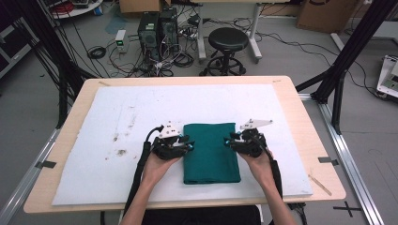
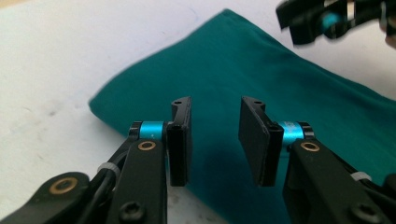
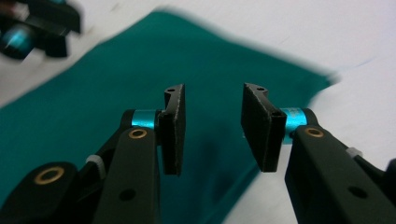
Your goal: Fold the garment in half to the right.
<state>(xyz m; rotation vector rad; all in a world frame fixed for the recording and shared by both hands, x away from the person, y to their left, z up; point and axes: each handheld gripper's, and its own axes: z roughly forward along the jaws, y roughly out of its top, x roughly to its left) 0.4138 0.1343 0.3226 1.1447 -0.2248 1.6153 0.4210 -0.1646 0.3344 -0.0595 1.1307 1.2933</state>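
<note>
A dark green folded cloth (image 1: 210,152) lies flat on the white mat (image 1: 117,117), near the table's front edge. My left gripper (image 1: 189,143) sits at the cloth's left edge and my right gripper (image 1: 228,140) at its right edge, both pointing inward. In the left gripper view the jaws (image 2: 215,103) stand apart above the cloth (image 2: 261,60) with nothing between the pads; the right gripper (image 2: 322,18) shows beyond it. In the right gripper view the jaws (image 3: 214,91) are likewise apart over the cloth (image 3: 140,60), with the left gripper (image 3: 32,28) blurred at top left.
The mat covers most of the wooden table (image 1: 300,108) and has a few dark stains (image 1: 121,152) left of the cloth. Beyond the table stand a black stool (image 1: 228,40), computer towers (image 1: 157,28) and loose cables. Black frame posts (image 1: 345,51) rise at the right.
</note>
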